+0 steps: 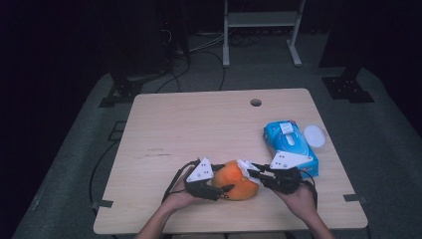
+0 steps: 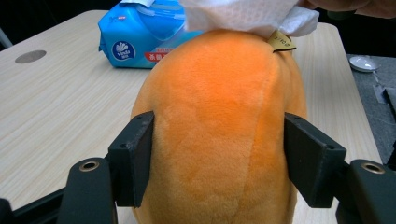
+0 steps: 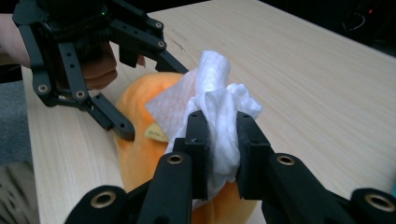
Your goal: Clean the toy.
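Observation:
An orange plush toy [image 1: 238, 183] lies near the table's front edge, between the two hands. My left gripper [image 1: 226, 191] comes in from the left; in its own view its two black jaws press on either side of the plush toy [image 2: 219, 126]. My right gripper [image 3: 219, 149] is shut on a crumpled white wipe [image 3: 217, 93], which it holds against the toy's far end beside a small yellow tag [image 2: 281, 42]. From the high view the right gripper [image 1: 254, 171] sits at the toy's right end, with the wipe [image 1: 245, 166] on the orange fabric.
A blue pack of wet wipes [image 1: 291, 144] lies just right of the hands, with a round white lid [image 1: 314, 135] beside it at the table's right edge. A cable hole [image 1: 256, 102] is at the table's far side. Dark floor and a white frame stand beyond.

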